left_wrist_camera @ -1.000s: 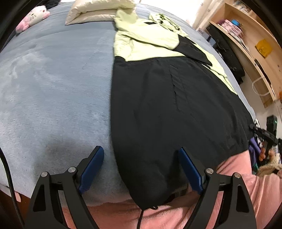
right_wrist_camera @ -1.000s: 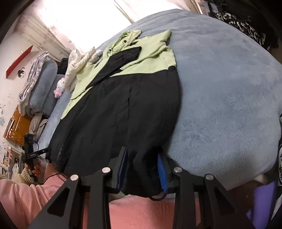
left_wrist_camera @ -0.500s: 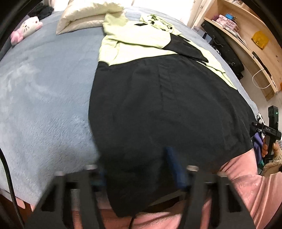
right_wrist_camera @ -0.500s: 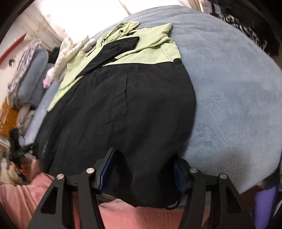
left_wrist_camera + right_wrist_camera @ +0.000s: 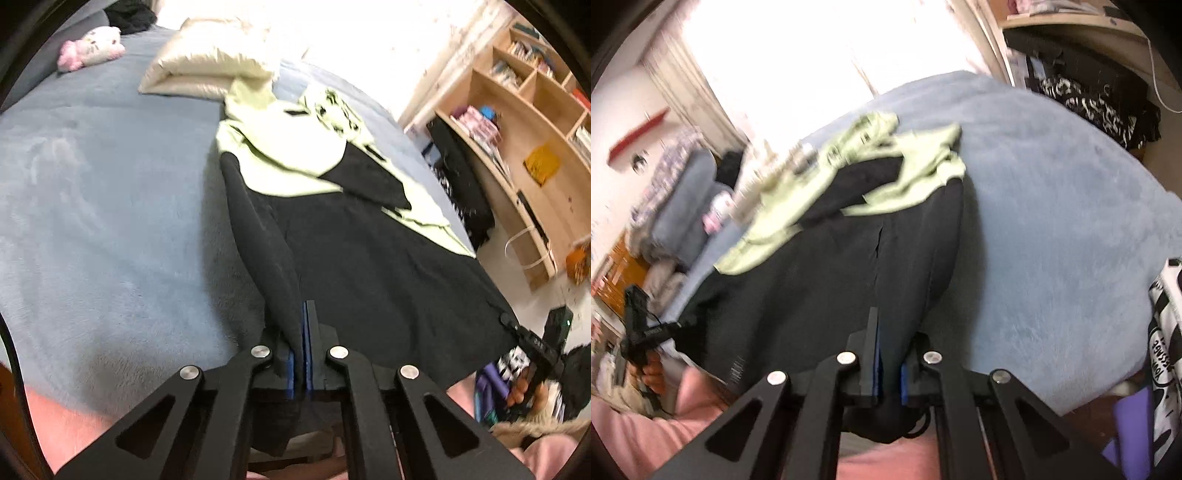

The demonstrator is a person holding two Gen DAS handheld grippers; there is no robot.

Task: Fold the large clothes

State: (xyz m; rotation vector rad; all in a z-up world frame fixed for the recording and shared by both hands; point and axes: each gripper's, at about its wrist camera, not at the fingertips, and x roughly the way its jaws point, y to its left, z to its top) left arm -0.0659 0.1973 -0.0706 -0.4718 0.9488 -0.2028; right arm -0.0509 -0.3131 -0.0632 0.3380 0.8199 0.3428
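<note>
since the earlier frames both pairs of tongs have gone from spread wide around the hem to pressed together on it, and the cloth has lifted off the bed. in the left wrist view the left tongs (image 5: 303, 332), at lower centre of the frame, pinch the near left corner of the black and pale green jacket (image 5: 369, 258); a ridge of black fabric now rises from the grey-blue bed (image 5: 92, 221) up into the blue pads (image 5: 291, 363), where a second ago the hem lay flat. the jacket runs from lower centre to upper centre, its green top near a cream pillow (image 5: 199, 70); a pink and white plush toy (image 5: 92, 48) sits at upper left. at right, wooden shelves (image 5: 524, 122) hold books and small boxes, too blurred to tell more. in the right wrist view the right tongs (image 5: 888, 354), lower centre, pinch the jacket's (image 5: 820, 280) other near corner, bunched black cloth between the pads; the bed (image 5: 1071, 221) fills the right side.
</note>
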